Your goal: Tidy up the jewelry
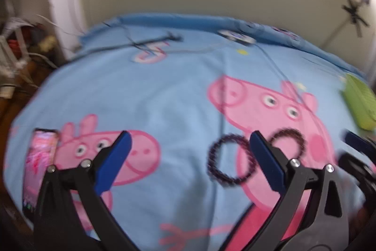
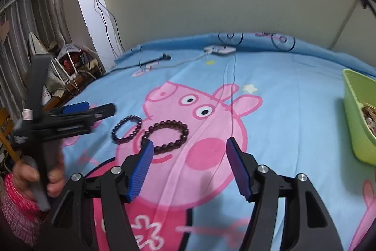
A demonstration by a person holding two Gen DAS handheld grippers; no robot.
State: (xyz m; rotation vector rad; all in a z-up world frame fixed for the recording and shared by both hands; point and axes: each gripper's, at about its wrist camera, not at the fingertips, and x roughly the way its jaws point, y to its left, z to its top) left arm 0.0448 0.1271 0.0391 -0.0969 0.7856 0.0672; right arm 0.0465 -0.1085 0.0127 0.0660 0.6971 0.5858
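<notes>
Two dark beaded bracelets lie flat on the blue cartoon bed sheet (image 2: 293, 109). The smaller bracelet (image 2: 127, 129) is to the left of the larger bracelet (image 2: 165, 137). In the left wrist view they are blurred, one bracelet (image 1: 231, 160) just left of the right finger and the other (image 1: 287, 141) just beyond it. My left gripper (image 1: 190, 157) is open and empty above the sheet; it also shows in the right wrist view (image 2: 89, 108), held by a hand. My right gripper (image 2: 189, 152) is open and empty, its left fingertip over the larger bracelet's near edge.
A green plastic basket (image 2: 352, 109) with beaded items inside stands at the right edge, also seen in the left wrist view (image 1: 359, 100). A phone (image 1: 37, 168) lies at the left of the bed. A white charger and cables (image 2: 219, 49) lie near the wall. Clutter stands beside the bed on the left.
</notes>
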